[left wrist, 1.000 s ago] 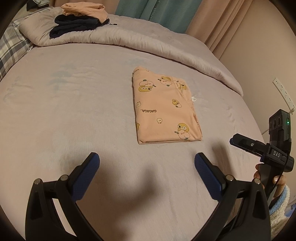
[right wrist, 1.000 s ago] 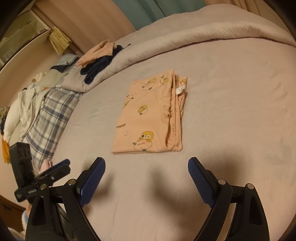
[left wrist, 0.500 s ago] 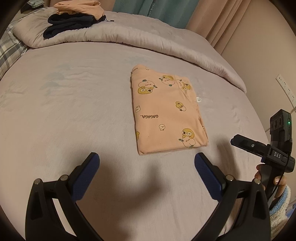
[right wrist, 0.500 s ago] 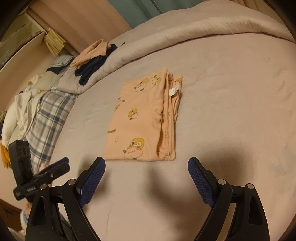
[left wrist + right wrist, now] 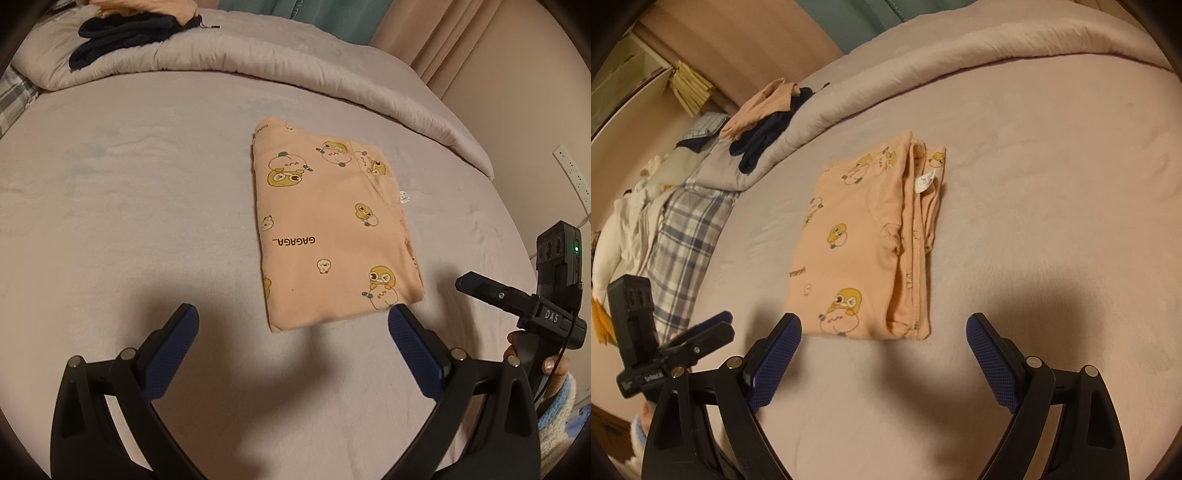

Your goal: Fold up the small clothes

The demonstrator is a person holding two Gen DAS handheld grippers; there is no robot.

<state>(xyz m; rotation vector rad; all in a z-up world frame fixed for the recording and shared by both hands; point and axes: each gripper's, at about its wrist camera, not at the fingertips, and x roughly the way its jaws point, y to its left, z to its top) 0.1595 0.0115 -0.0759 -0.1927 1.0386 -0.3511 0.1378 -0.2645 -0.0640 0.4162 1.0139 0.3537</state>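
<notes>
A peach garment (image 5: 332, 229) with cartoon duck prints lies folded into a flat rectangle on the grey-pink bed cover (image 5: 129, 221), near the middle of the bed.

In the left wrist view the left gripper (image 5: 291, 332) has its jaws spread wide and holds nothing; the near edge of the garment lies between the two blue pads (image 5: 170, 350), just beyond their tips. This view shows the printed word GAGAGA on the top layer. At 3 o'clock the right gripper (image 5: 480, 286) comes in, held by a hand (image 5: 535, 362); from this side I cannot tell how its jaws stand.

The right wrist view answers this: the right gripper (image 5: 882, 332) is released wide, empty, with the near edge of the garment (image 5: 864, 240) just ahead of it. Only this view shows the stacked layers along the right side of the garment and the white label (image 5: 925, 181) there. At 8 o'clock the left gripper (image 5: 701, 332) is seen from the side.

A rolled duvet (image 5: 923, 66) lies at 12 o'clock, with a pile of dark and peach clothes (image 5: 764, 122) on it. Only the right view shows the checked sheet (image 5: 683, 240) at 9 o'clock well.
</notes>
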